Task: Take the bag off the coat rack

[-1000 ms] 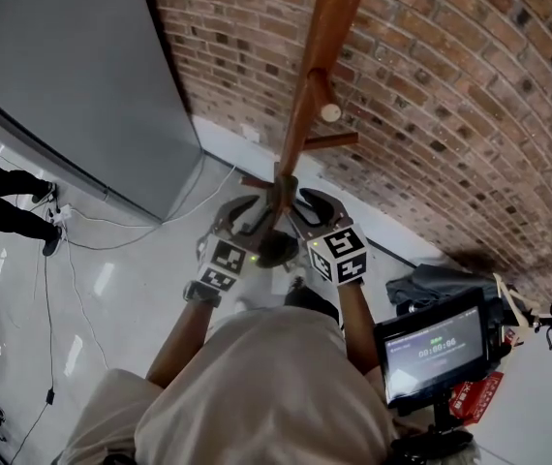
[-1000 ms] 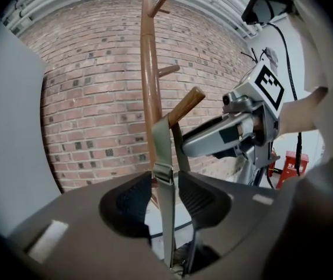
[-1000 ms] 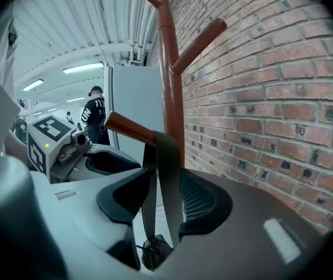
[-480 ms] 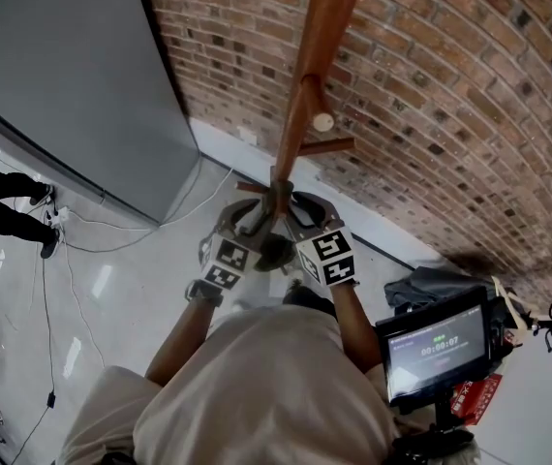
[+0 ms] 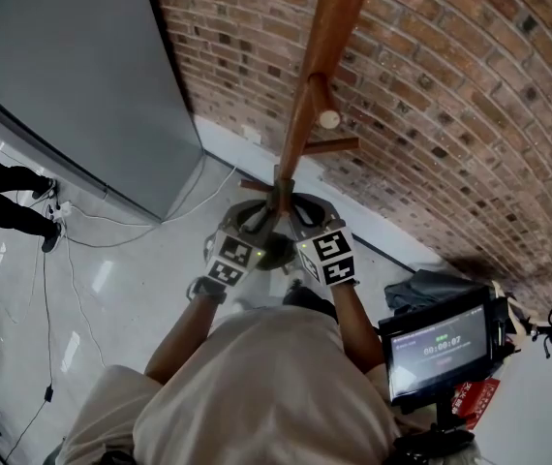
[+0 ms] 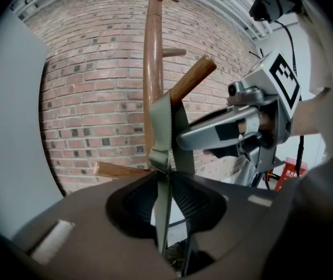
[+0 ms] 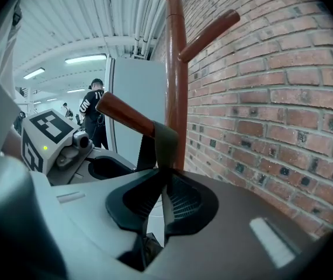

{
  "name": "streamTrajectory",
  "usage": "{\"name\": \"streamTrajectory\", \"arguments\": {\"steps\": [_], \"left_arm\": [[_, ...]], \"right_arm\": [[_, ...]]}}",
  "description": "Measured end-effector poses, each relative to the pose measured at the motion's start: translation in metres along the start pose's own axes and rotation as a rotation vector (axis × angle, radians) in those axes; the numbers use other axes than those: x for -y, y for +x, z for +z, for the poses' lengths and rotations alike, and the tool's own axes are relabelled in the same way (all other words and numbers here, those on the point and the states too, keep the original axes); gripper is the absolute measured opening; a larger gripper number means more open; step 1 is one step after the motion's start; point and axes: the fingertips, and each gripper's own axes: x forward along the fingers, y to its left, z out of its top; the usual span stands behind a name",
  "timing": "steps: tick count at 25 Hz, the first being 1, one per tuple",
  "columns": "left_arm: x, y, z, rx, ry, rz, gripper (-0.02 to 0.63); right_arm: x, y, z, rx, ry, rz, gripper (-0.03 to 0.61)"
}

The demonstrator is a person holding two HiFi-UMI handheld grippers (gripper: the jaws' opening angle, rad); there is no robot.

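Note:
A wooden coat rack [image 5: 305, 95] stands against the brick wall. An olive bag strap [image 6: 169, 127] hangs over a slanted peg [image 6: 193, 77], and the dark bag [image 5: 278, 250] hangs below between the two grippers. My left gripper [image 5: 253, 211] is at the strap's left and its jaws are closing; the strap runs between them [image 6: 166, 179] with gaps still showing beside it. My right gripper [image 5: 300, 209] is at the strap's right, jaws also closing. The strap [image 7: 165, 147] drops from the peg [image 7: 125, 112] into them [image 7: 162, 182], with a sliver of light left between.
Behind the rack runs a brick wall [image 5: 450, 114]. To the left stands a grey panel [image 5: 73, 85], with cables [image 5: 73, 289] and a person's legs [image 5: 5, 201] on the floor. A screen on a stand [image 5: 441, 347] and grey cloth [image 5: 431, 284] sit at lower right.
Both grippers' jaws have drawn in from wide apart to close around the strap. The right gripper has shifted left toward the pole; the left has moved up slightly.

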Motion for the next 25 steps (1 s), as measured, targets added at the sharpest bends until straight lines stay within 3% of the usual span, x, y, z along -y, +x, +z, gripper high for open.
{"name": "streamTrajectory", "arguments": {"steps": [2,10,25], "left_arm": [[0.0,0.0,0.0,0.012,-0.026,-0.003,0.066],[-0.003,-0.005,-0.001,0.08,-0.149,-0.009,0.038],[-0.009,-0.016,-0.003,0.058,-0.217,0.005,0.032]], "right_arm": [[-0.001,0.0,0.0,-0.001,-0.015,-0.006,0.009],[0.001,-0.004,0.001,0.01,0.025,0.005,0.008],[0.008,-0.017,0.008,0.017,0.12,0.012,0.008]]}}
